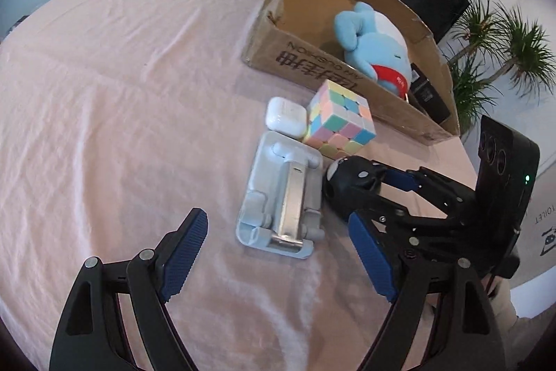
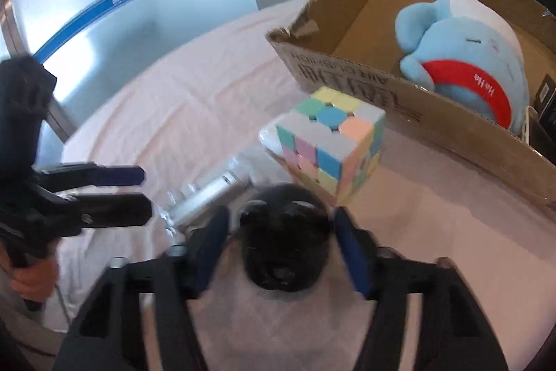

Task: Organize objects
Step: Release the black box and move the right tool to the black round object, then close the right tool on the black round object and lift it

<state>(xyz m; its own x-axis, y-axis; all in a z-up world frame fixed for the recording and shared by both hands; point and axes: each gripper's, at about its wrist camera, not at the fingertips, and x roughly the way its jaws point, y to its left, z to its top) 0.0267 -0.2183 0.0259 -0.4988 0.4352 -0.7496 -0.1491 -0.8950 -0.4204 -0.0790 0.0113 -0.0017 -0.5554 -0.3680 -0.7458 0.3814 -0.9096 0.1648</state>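
1. A small black rounded toy (image 2: 283, 242), glossy with pale spots on top, is seen on the pink cloth (image 1: 121, 93), just right of a white-grey plastic phone stand (image 1: 283, 197).
2. A pastel cube (image 1: 338, 119) and a white earbud case (image 1: 285, 117) sit just beyond.
3. A blue plush (image 1: 371, 40) lies in the cardboard box (image 1: 312, 65), far right.
4. Right gripper (image 2: 281, 249): blue ribbed pads set either side of the toy; contact cannot be told.
5. Left gripper (image 1: 278, 263): spread wide, nothing held.
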